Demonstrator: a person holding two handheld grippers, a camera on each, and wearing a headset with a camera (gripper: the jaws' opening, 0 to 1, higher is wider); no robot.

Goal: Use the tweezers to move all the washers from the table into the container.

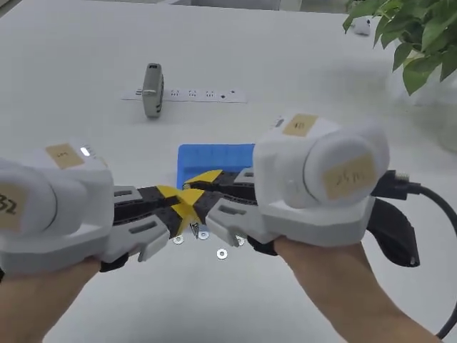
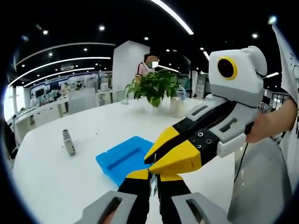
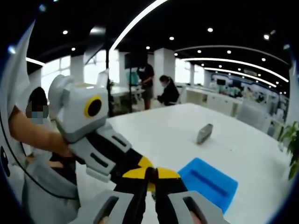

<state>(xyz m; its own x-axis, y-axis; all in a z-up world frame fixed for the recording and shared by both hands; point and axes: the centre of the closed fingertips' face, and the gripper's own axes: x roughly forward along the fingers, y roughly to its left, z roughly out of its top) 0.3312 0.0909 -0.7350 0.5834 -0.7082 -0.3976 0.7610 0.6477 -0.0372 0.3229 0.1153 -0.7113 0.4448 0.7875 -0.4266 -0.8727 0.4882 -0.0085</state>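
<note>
Left tongs [image 2: 154, 175] pinched on a sliver we judge the tweezers [image 2: 153, 185]; right tongs [image 3: 152, 173] closed, tips touching. Washers [image 1: 222, 253] lie on the surface [image 1: 285, 71] just beside the container [image 1: 214, 157]; we should seat the tweezers squarely first.

We see the left hand-held gripper [image 1: 182, 207] and the right hand-held gripper [image 1: 203, 180] meet tip to tip above the near edge of the blue container [image 1: 214, 153], each barring the other's path. Beneath them, washers [image 1: 222, 253] lie scattered on the tabletop [image 1: 285, 64], just beside the container's near edge. Toward the far edge, a power strip [image 1: 200, 94] with a grey block [image 1: 152, 89] standing on it lies well apart, with bare tabletop between. A plant [image 1: 414, 36] overhangs the far right corner. We find open surface along the left side.
</note>
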